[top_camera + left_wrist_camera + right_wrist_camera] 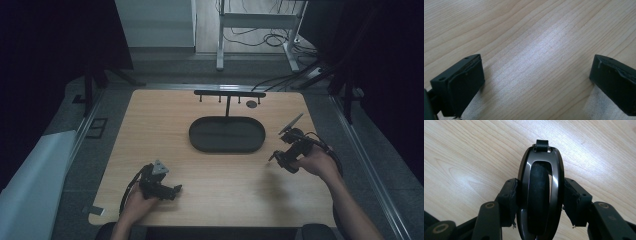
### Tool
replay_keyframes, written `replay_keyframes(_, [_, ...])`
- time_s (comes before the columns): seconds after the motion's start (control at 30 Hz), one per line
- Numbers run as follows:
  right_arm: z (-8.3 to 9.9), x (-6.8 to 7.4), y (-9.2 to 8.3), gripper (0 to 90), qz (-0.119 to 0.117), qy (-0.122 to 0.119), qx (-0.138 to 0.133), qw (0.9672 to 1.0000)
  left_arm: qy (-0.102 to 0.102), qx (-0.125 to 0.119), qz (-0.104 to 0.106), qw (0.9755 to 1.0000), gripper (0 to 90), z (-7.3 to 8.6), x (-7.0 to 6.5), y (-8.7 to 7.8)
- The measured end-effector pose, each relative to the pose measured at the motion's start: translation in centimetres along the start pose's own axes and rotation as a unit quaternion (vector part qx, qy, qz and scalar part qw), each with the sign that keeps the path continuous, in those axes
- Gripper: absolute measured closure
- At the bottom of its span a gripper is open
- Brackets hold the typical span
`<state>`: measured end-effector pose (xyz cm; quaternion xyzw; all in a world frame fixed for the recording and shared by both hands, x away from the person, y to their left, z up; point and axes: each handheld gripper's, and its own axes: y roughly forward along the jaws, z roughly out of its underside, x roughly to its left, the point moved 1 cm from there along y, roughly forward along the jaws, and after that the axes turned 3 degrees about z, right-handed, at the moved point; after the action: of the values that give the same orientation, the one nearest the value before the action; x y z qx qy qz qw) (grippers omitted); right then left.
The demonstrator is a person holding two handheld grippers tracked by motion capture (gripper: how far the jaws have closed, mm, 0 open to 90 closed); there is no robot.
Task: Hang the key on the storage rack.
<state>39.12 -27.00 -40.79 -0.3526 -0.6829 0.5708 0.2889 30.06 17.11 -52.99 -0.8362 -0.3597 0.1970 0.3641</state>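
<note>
Right now your right gripper is clamped on a glossy black oval piece, held above the table at four o'clock from the tray. Your left gripper, jaws wide apart, rests at seven o'clock.

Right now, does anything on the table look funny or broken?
Nothing looks broken or spilled. The right gripper squeezes a glossy dark oval thing with a small loop on top, held straight between its fingers. The black oval tray and the hook rack stand neatly on the table.
</note>
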Motion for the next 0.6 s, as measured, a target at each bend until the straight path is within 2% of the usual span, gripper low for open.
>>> replay_keyframes(0.2, [-0.5, -0.1, -1.4, 48.9, -0.001, -0.005, 0.001, 1.0000, -0.003, -0.003, 0.000, 1.0000, 0.0, 0.0, 0.0, 0.0])
replay_keyframes(0.6, [-2.0, -0.6, -4.0, 49.0, -0.027, -0.002, -0.004, 0.9996, -0.001, -0.002, 0.001, 1.0000, 0.0, 0.0, 0.0, 0.1])
